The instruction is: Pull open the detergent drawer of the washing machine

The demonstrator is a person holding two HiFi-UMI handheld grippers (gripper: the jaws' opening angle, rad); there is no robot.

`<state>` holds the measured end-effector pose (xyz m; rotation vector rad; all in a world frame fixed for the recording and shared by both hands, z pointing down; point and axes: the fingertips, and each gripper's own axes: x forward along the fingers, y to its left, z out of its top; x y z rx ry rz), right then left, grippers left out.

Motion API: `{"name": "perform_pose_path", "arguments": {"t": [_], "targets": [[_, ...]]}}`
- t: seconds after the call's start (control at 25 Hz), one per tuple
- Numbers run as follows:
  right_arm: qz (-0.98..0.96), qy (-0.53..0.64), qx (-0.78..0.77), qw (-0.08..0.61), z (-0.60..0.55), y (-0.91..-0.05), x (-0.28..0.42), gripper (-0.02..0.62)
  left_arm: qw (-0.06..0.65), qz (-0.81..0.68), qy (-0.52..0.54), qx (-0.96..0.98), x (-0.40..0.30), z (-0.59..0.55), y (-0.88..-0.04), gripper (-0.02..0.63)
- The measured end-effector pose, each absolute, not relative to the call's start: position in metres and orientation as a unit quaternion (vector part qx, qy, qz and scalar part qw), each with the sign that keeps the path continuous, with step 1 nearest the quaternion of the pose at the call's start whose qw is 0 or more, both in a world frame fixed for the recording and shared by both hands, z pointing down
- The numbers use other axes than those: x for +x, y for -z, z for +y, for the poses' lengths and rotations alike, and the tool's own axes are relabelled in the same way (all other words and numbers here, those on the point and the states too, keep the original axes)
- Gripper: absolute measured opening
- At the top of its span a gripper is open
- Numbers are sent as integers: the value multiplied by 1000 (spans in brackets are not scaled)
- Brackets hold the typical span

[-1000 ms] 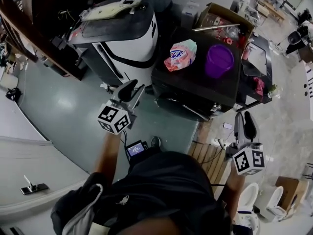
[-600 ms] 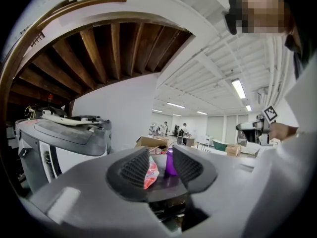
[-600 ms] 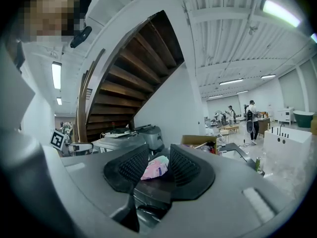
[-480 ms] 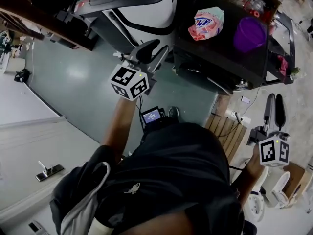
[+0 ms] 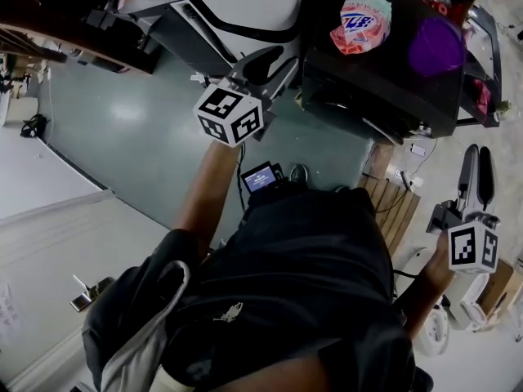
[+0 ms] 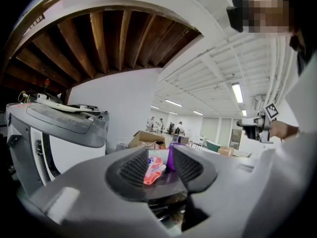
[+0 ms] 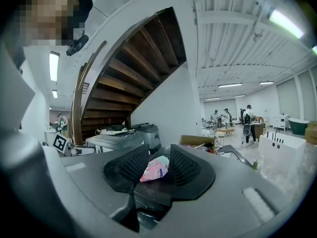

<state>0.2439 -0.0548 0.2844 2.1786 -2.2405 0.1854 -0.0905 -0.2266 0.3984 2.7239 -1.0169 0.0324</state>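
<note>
A black machine [image 5: 368, 96] stands at the upper right of the head view, with a pink detergent bag [image 5: 360, 24] and a purple tub [image 5: 435, 46] on its top. A white and grey machine [image 5: 237, 6] stands to its left. I cannot make out a detergent drawer on either. My left gripper [image 5: 282, 60] hangs shut and empty in front of the gap between the two machines, touching neither. My right gripper [image 5: 479, 152] hangs shut and empty, right of the black machine and well short of it. Between each gripper's own jaws, the pink bag [image 6: 152, 171] [image 7: 154, 169] shows far off.
A small lit screen [image 5: 260, 176] lies on the green floor by my feet. Wooden slats [image 5: 392, 211] lie on the floor right of it. White fixtures [image 5: 470, 305] stand at the lower right. A wooden staircase [image 7: 129, 68] rises behind the machines, and a cardboard box [image 7: 195, 140] sits past the black one.
My left gripper has moved forward towards the machines and a little down. My right gripper has drifted right. The head view has tilted, so the machines sit higher in the picture. Both jaws look unchanged.
</note>
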Motion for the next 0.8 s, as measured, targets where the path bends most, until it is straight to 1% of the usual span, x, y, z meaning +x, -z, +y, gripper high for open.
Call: {"name": "perform_pose_path", "arguments": {"t": [0.4,0.52,0.68,0.8], "targets": [[-724,-83,684,34,-94,-292,231,118,151,-361,-6,920,-96,-251,-425,184],[-736,-80,672,37,-111,-289,227,118,166,-370,-1,914,-99,-257,-433,195],[-750,-72,656,44,-134,-281,224,118,199,-380,9,903,-102,-265,-451,201],[-757,-73,647,56,-145,-282,226,118,246,-376,24,893,-100,-269,-476,208]]}}
